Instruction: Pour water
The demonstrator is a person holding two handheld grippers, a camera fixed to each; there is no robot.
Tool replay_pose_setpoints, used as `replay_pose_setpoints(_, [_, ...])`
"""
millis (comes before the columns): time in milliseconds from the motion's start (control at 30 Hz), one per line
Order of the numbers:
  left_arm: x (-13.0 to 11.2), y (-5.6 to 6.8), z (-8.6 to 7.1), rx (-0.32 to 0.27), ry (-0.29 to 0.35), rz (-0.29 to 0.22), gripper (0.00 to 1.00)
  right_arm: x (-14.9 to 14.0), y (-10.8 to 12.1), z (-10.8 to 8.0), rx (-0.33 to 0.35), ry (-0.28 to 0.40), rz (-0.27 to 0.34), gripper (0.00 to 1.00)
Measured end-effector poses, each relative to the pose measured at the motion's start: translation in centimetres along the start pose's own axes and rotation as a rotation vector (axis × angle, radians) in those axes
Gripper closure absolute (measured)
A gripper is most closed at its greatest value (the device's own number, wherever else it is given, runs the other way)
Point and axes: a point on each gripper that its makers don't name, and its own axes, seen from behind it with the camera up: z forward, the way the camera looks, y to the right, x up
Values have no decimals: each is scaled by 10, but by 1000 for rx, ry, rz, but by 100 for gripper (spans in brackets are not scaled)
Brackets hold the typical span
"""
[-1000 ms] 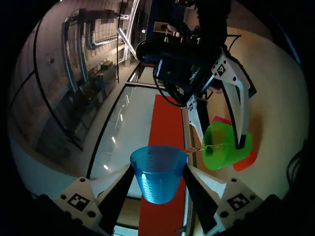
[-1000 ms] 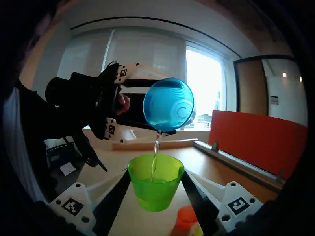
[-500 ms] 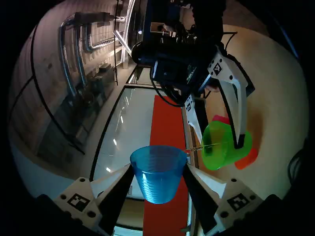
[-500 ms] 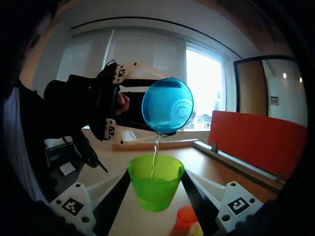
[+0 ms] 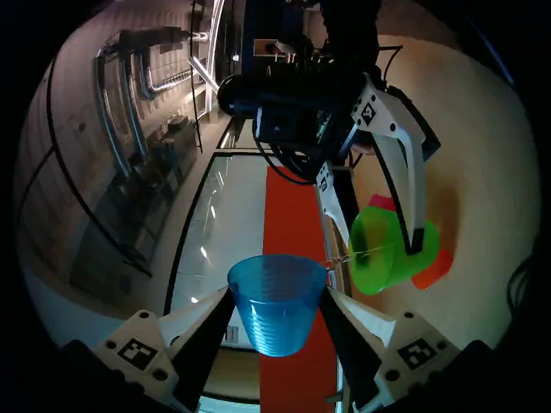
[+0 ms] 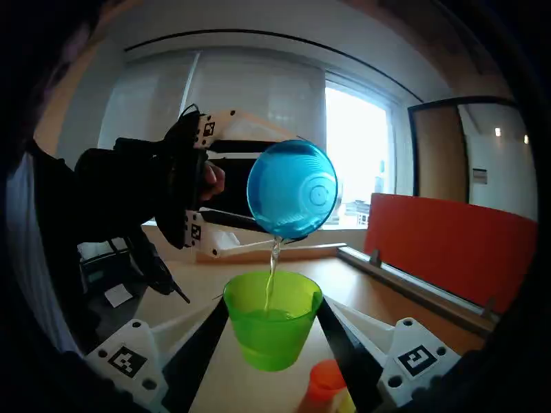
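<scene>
A blue ribbed cup sits between my left gripper's fingers, which are shut on it. In the right gripper view the blue cup lies tipped on its side, mouth toward the camera, above a green cup. A thin stream of water falls from its rim into the green cup. My right gripper is shut on the green cup, held upright with water in its bottom. The left gripper view shows the green cup in the right gripper's white fingers.
An orange cup stands on the wooden table just in front of the green cup. A red partition runs along the table's right side. A person's hand and dark sleeve hold the left gripper. Windows lie behind.
The blue cup has tipped slightly further and water keeps streaming into the green cup, whose level has risen a little. Both grippers keep their hold.
</scene>
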Motion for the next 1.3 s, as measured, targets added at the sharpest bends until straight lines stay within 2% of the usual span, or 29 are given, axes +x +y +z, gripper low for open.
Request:
replay_pose_setpoints(200, [0,2,-1,3,-4,25,16,1,0,0,-1,-1,0,9])
replay_pose_setpoints(800, [5,6,-3,10,-6,39,16,0,1,0,-4,2,0,9])
replay_pose_setpoints(1100, [3,4,-1,11,-1,29,16,1,0,-1,-3,3,-2,9])
replay_pose_setpoints(1300, [-1,0,0,22,-6,-18,16,1,-1,-1,-3,1,-4,9])
